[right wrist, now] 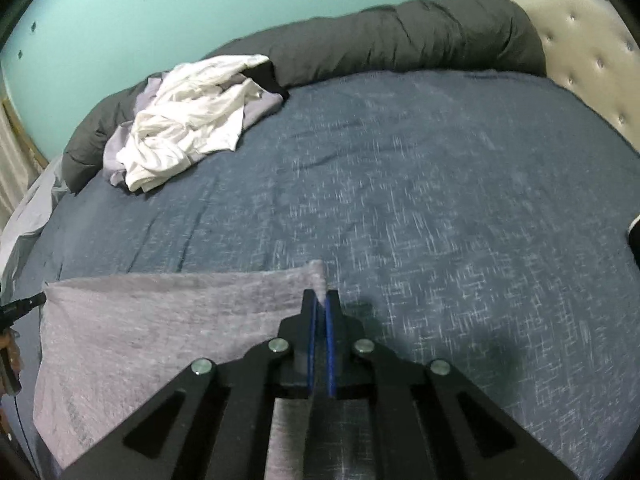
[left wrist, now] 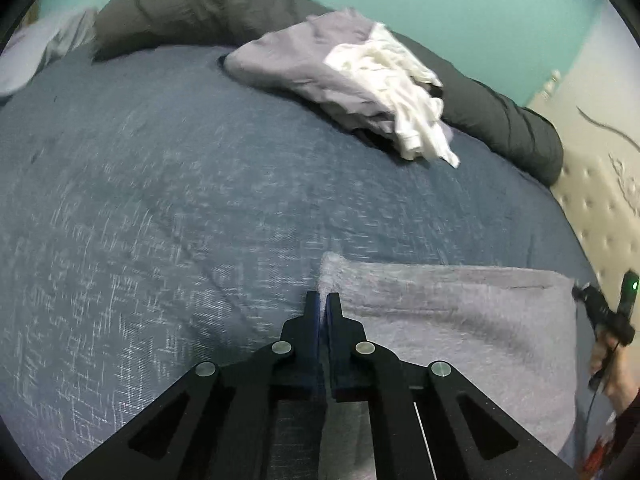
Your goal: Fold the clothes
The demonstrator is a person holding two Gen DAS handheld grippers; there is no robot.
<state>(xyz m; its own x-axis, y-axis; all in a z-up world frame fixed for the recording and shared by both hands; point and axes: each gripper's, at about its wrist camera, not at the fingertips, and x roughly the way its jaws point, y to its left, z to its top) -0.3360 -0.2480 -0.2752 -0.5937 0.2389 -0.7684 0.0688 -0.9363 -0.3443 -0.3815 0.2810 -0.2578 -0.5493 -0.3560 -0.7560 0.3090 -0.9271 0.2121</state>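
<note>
**Both grippers pinching the lavender cloth**

Left gripper: jaws closed on the cloth's corner, lower centre of frame. Right gripper: likewise clamped on the opposite corner. Lavender cloth stretched between them, low over the blue bedspread. Unfolded pile, white garment on top, upper left in right view, against the dark grey bolster.
</note>
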